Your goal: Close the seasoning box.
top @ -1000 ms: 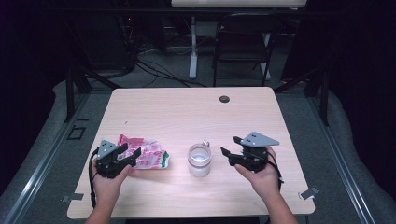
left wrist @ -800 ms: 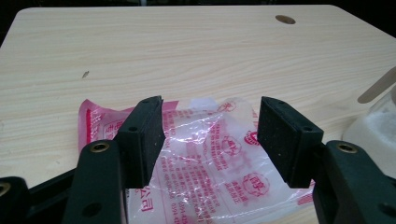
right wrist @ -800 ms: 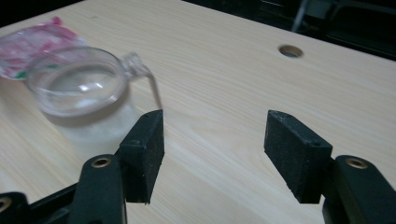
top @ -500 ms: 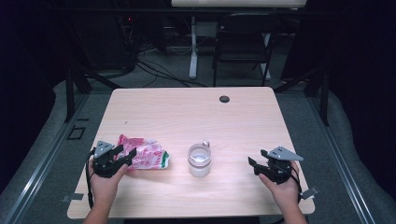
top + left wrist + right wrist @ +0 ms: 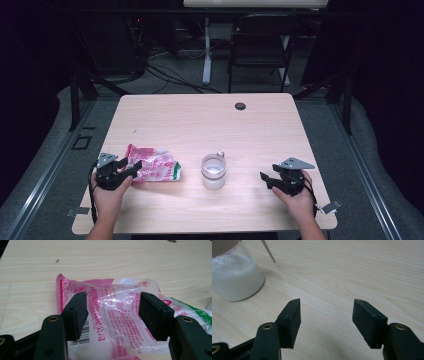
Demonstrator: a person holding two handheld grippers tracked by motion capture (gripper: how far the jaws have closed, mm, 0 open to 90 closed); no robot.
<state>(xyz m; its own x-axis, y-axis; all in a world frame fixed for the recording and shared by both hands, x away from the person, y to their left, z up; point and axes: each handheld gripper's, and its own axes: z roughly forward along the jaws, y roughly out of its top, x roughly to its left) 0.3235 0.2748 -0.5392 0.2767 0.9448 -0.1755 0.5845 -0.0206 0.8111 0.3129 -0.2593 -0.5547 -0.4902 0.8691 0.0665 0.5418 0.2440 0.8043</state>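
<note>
A crumpled pink and white plastic bag (image 5: 155,165) with a green corner lies flat at the front left of the wooden table (image 5: 200,120). My left gripper (image 5: 129,167) is at the bag's left end. In the left gripper view the bag (image 5: 112,305) lies between and under the open jaws of the left gripper (image 5: 113,312), and the pads do not press on it. A glass jar (image 5: 213,171) with white powder stands at the front middle. My right gripper (image 5: 265,177) rests low, well right of the jar, open with nothing between its jaws. The right gripper (image 5: 325,317) view has the jar (image 5: 234,275) at upper left.
A thin stick (image 5: 268,251) leans out of the jar's top. A small black round disc (image 5: 240,106) sits near the table's far edge. A dark chair (image 5: 260,50) and a white desk leg (image 5: 206,55) stand behind the table.
My right gripper has drawn away from the jar, to the right and down toward the table's front right. My left gripper has sunk slightly over the bag's left end.
</note>
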